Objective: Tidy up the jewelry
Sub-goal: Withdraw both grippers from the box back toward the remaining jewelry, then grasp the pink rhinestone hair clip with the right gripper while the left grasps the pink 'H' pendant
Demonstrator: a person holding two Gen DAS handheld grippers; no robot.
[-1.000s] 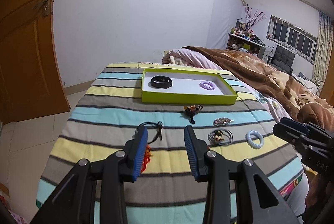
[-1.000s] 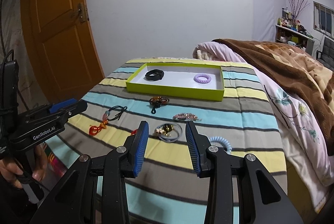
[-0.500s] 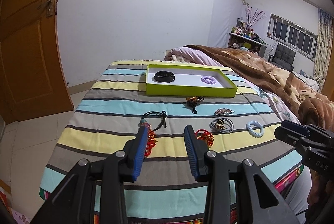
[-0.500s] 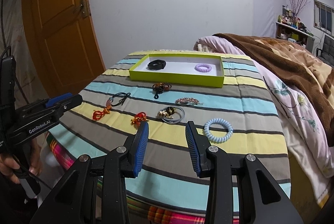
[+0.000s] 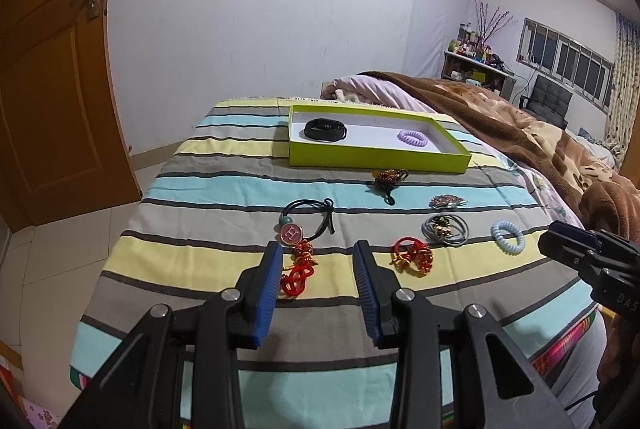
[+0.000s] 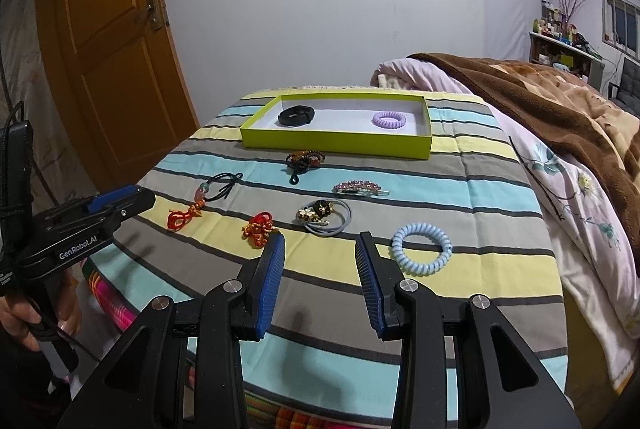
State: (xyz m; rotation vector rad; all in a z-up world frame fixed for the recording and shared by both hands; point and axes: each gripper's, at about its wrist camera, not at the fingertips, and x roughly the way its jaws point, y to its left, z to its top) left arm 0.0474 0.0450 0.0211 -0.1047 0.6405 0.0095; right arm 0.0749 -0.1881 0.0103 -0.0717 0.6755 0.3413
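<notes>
A lime-green box (image 5: 376,161) (image 6: 336,143) at the table's far side holds a black band (image 5: 325,129) and a purple coil tie (image 5: 413,138). Loose on the striped cloth lie a red knot cord with pink charm (image 5: 296,261), a second red knot (image 5: 412,255), a grey tie with gold charm (image 6: 324,215), a light-blue coil tie (image 6: 421,249), a sparkly clip (image 6: 358,187) and a beaded bracelet (image 6: 304,160). My left gripper (image 5: 316,249) is open, hovering by the red knot cord. My right gripper (image 6: 320,239) is open, near the table's front edge.
The striped cloth (image 5: 224,197) covers a small table. A bed with a brown blanket (image 6: 540,97) lies to the right. A wooden door (image 6: 108,69) stands to the left. The tiled floor (image 5: 68,249) shows left of the table.
Both grippers have pulled back and up from the table, so the jewelry looks farther off and more of the front edge shows. Both stay open and empty.
</notes>
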